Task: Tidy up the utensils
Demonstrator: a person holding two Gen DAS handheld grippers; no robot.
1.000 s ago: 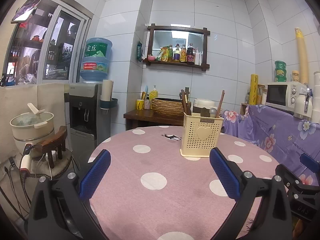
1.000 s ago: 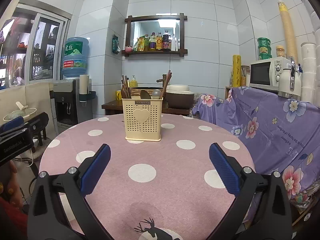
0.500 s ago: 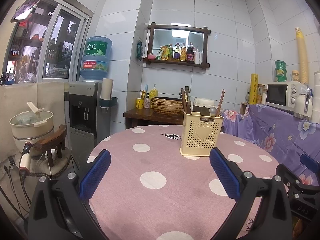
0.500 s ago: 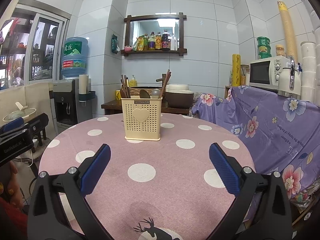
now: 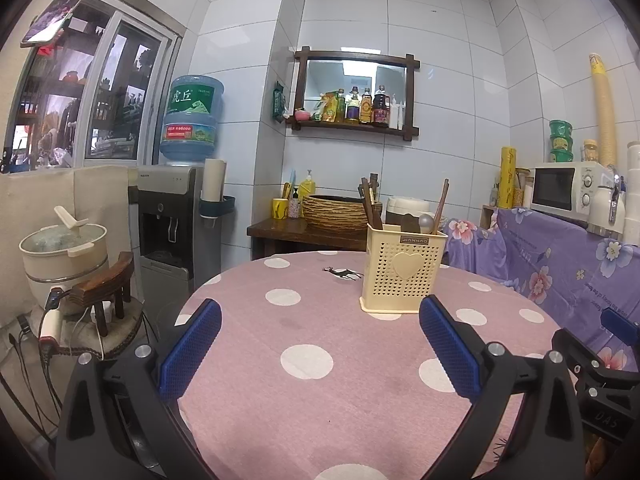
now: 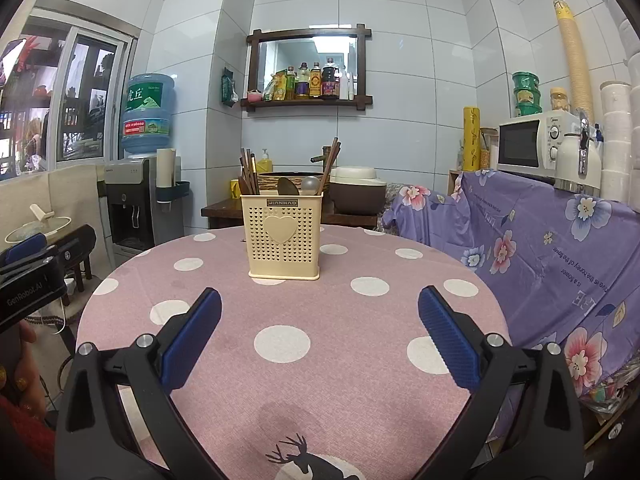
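A cream perforated utensil holder (image 5: 403, 270) (image 6: 284, 236) with a heart on its front stands upright on the round table's pink polka-dot cloth (image 5: 316, 360) (image 6: 280, 344). Chopsticks (image 6: 249, 172), a wooden spoon (image 6: 288, 187) and a metal spoon (image 6: 310, 185) stick out of its top. My left gripper (image 5: 320, 340) is open, held low over the near side of the table, with the holder ahead and to the right. My right gripper (image 6: 320, 332) is open too, with the holder straight ahead. Nothing is between either pair of fingers.
A purple floral cloth (image 6: 560, 248) drapes furniture to the right, with a microwave (image 6: 528, 146) on it. A water dispenser (image 5: 176, 216) and a small stool with a pot (image 5: 64, 248) stand left. A dark side table (image 5: 304, 232) with a wicker basket is behind the round table.
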